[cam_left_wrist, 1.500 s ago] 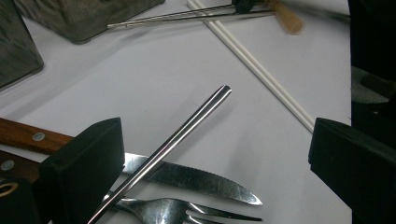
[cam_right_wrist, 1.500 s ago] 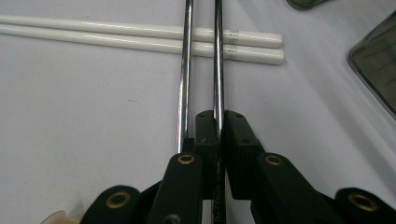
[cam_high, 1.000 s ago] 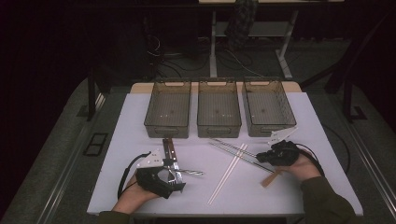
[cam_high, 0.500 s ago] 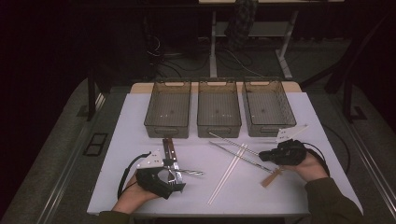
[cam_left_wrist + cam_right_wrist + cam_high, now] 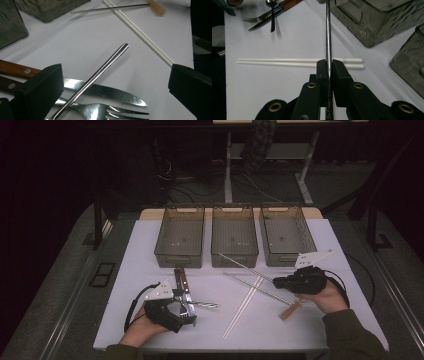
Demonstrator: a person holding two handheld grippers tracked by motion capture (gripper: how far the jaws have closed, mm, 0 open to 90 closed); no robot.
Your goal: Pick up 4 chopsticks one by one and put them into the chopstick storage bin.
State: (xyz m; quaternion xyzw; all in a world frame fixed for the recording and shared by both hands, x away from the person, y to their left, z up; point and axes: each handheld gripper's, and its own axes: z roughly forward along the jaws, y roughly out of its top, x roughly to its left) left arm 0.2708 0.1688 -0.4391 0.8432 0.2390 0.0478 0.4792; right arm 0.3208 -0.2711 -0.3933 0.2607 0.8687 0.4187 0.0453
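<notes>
My right gripper (image 5: 278, 281) (image 5: 328, 66) is shut on a thin metal chopstick (image 5: 242, 266) (image 5: 328, 32), held above the table and pointing towards the bins. A second metal chopstick (image 5: 255, 288) lies on the white table (image 5: 150, 245), crossing a pair of white chopsticks (image 5: 244, 309) (image 5: 287, 62). My left gripper (image 5: 189, 311) (image 5: 115, 95) rests open at the front left. Between its jaws lie a spoon handle (image 5: 100, 72), a wooden-handled knife (image 5: 105, 91) and a fork (image 5: 100, 111), none of them gripped.
Three empty smoky plastic bins (image 5: 179, 257) (image 5: 235, 257) (image 5: 280, 257) stand in a row at the back of the table. A small wooden piece (image 5: 290, 311) lies by the right hand. Wooden knife handles (image 5: 180, 279) point towards the left bin.
My right gripper has risen a little with the metal chopstick, lifting it off the table. The left gripper has stayed still.
</notes>
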